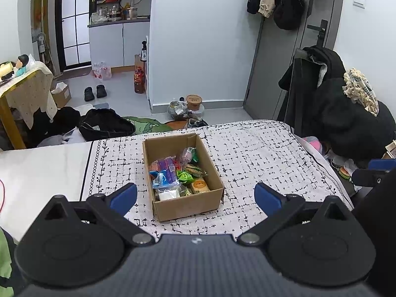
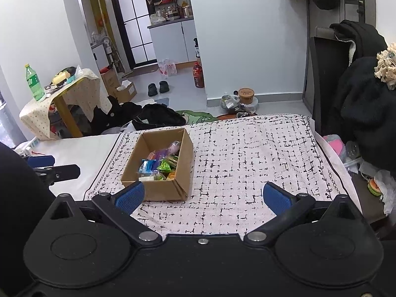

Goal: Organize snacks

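**Both grippers wide open above the cloth, box of snacks between them and the far edge**

Left wrist view: the left gripper (image 1: 195, 198) hangs with its blue fingers (image 1: 123, 198) spread wide and nothing between them. A cardboard box (image 1: 188, 205) sits straight ahead on a white cloth with black dashes (image 1: 259, 153), its near wall just beyond the fingertips. The box is open-topped and packed with snacks (image 1: 178, 175): blue, purple, green and orange wrappers. Bare cloth runs to the right of the box as far as the leaf-patterned border; left of it the cloth ends at a plain white tabletop (image 1: 42, 170). At the far right edge part of the right gripper (image 1: 373, 170) shows, well apart from the box.

Right wrist view: the right gripper (image 2: 203, 198) is likewise spread wide and empty. The box (image 2: 160, 193) lies ahead and to the left, its near corner just beside the left finger. The whole right half of the cloth (image 2: 259, 153) is free. Beyond the table's far edge, dark bags (image 2: 158, 117) and a pair of slippers (image 2: 158, 87) lie on the grey floor; a small draped table with a green bottle (image 2: 33, 81) stands left, and a chair heaped with black coats (image 2: 366, 94) crowds the right side.
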Available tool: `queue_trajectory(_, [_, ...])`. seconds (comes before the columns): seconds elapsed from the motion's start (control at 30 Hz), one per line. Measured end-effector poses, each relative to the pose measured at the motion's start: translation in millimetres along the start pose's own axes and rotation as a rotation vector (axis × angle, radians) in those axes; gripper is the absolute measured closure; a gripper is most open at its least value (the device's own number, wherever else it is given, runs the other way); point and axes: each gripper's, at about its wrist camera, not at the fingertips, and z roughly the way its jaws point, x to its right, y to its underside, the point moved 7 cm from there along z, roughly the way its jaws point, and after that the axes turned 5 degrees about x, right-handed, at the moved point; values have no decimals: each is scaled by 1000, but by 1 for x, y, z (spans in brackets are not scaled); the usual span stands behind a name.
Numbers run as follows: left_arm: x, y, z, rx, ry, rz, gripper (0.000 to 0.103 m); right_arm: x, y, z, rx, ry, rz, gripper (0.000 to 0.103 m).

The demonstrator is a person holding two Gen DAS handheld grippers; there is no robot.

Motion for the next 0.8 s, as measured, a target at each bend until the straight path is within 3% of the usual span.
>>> queue_trajectory(0.8, [2, 0, 1, -5, -21, 16, 2, 0, 0, 1, -11, 4, 7, 0])
